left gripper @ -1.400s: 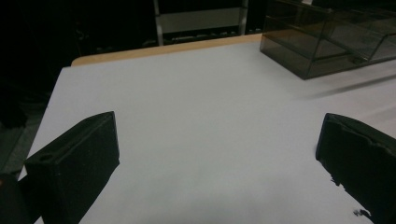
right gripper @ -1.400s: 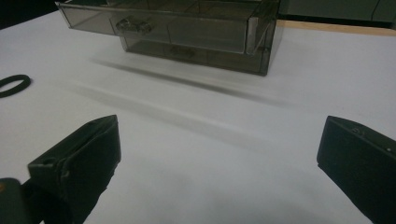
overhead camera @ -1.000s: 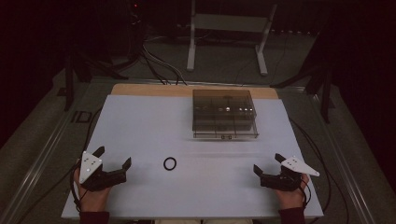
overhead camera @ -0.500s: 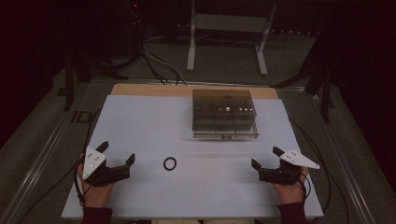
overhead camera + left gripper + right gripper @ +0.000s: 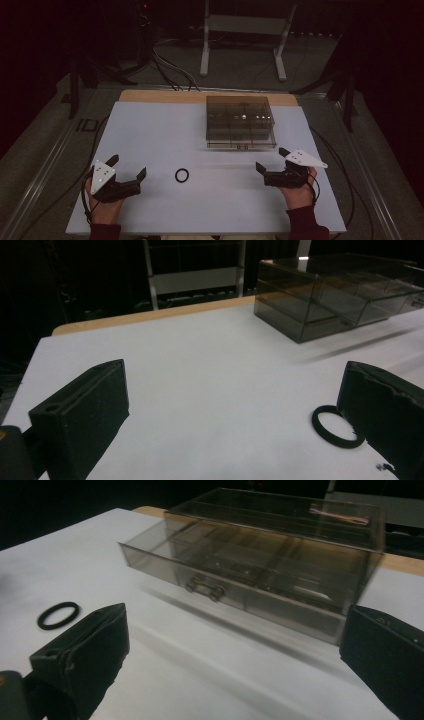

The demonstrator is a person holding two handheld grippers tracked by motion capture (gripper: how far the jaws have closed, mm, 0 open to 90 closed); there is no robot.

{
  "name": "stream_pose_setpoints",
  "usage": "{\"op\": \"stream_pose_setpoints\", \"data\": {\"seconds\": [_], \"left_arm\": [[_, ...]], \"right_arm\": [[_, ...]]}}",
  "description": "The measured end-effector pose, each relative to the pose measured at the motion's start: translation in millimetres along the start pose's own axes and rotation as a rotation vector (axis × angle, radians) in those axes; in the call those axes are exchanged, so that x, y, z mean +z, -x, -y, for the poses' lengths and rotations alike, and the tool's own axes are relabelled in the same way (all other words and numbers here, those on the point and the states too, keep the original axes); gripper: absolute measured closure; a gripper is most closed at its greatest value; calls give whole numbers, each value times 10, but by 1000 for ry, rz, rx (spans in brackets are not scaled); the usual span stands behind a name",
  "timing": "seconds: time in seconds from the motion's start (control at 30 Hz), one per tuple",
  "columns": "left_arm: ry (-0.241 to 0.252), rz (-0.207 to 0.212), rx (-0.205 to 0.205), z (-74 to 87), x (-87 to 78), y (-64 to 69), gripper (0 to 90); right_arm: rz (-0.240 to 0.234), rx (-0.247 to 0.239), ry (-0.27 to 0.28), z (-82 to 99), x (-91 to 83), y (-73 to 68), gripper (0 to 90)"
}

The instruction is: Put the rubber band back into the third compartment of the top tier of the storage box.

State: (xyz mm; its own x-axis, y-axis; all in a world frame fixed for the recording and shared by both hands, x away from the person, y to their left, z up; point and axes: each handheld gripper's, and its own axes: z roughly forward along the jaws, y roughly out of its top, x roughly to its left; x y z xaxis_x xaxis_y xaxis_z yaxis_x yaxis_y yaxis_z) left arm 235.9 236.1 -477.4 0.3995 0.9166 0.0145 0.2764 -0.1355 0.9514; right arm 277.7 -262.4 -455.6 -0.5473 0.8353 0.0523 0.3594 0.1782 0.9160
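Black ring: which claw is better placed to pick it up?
Left. The left claw is open and sits close beside the black ring; the ring lies just by its jaw in the left gripper view. The right claw is farther off, facing the drawer box.

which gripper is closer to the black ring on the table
Left. The left gripper sits just to the left of the black ring, both jaws open. The right gripper is farther off on the ring's right, nearer the clear drawer box.
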Motion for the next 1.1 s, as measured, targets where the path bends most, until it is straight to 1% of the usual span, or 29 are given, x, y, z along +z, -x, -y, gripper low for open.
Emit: {"op": "stream_pose_setpoints", "data": {"seconds": [0.1, 0.17, 0.23, 0.3, 0.33, 0.4, 0.57, 0.63, 0.67, 0.7, 0.83, 0.93, 1.03, 1.1], "left_arm": [[3, -4, -1, 3, -9, -5, 11], [8, -15, 1, 1, -21, -16, 11], [18, -27, -7, -5, -36, -34, 11], [20, -29, -9, -6, -42, -40, 11], [24, -36, -13, -4, -50, -46, 11], [18, -40, -8, -1, -53, -50, 11], [6, -57, -1, -9, -49, -55, 11], [4, -53, -3, -4, -46, -58, 11], [1, -51, -2, -2, -44, -60, 11], [-1, -51, 0, -2, -43, -60, 11], [7, -56, 5, -10, -56, -60, 11], [9, -58, -4, -7, -60, -68, 11], [9, -47, -7, -6, -65, -74, 27], [6, -42, -18, 0, -61, -75, 27]], "right_arm": [[-19, -4, 1, -57, 42, -56, 1], [-31, -8, -1, -96, 79, -102, 1], [-43, -12, 0, -131, 115, -143, 1], [-54, -17, 0, -161, 149, -187, 1], [-67, -25, 0, -190, 190, -236, 1], [-73, -28, -1, -204, 210, -262, 1], [-108, -43, -18, -267, 342, -387, 1], [-123, -47, -24, -282, 398, -431, 1], [-136, -48, -34, -293, 455, -474, 1], [-136, -48, -34, -293, 455, -474, 1], [-163, -46, -43, -309, 562, -549, 1], [-176, -49, -51, -320, 637, -606, 1], [-187, -50, -56, -330, 706, -656, 1], [-194, -52, -60, -338, 749, -694, 1]]}}
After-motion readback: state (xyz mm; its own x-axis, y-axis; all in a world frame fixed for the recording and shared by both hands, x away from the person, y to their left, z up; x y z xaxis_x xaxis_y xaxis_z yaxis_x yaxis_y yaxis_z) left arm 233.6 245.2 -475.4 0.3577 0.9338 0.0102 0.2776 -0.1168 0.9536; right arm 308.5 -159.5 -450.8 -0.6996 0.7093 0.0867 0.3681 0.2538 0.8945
